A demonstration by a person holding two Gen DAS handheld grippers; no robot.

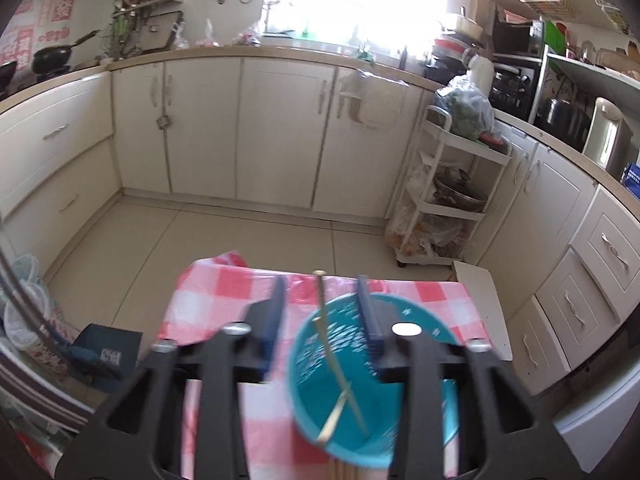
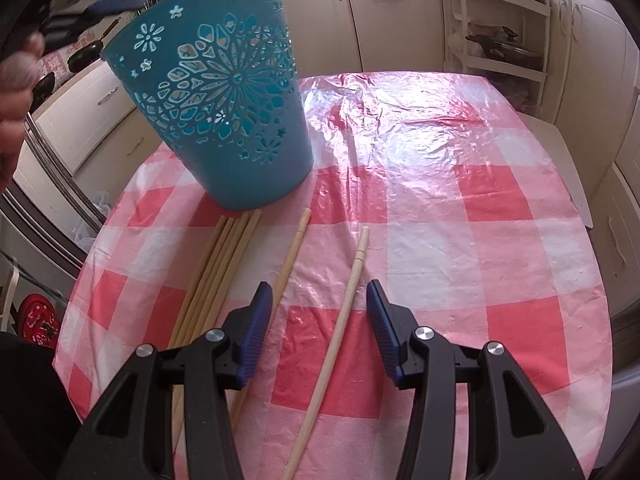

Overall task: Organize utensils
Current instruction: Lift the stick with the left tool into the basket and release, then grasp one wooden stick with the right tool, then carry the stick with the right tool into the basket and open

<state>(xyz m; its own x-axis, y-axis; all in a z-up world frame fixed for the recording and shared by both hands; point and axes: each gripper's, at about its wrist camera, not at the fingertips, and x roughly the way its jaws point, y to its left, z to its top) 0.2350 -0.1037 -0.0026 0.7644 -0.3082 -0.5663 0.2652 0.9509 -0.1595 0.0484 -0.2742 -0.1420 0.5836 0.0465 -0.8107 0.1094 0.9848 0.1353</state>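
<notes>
A teal cut-out basket stands on the pink checked tablecloth. In the left wrist view I look down into the basket; two chopsticks lean inside it. My left gripper is open above the basket's rim and holds nothing. On the cloth lie a bundle of several chopsticks, a single chopstick and another single chopstick. My right gripper is open, low over the cloth, with the last chopstick between its fingers.
Cream kitchen cabinets run along the far walls. A white trolley with pots and bags stands at the right. The table's white edge shows beyond the cloth. Bags and a blue box sit at the left.
</notes>
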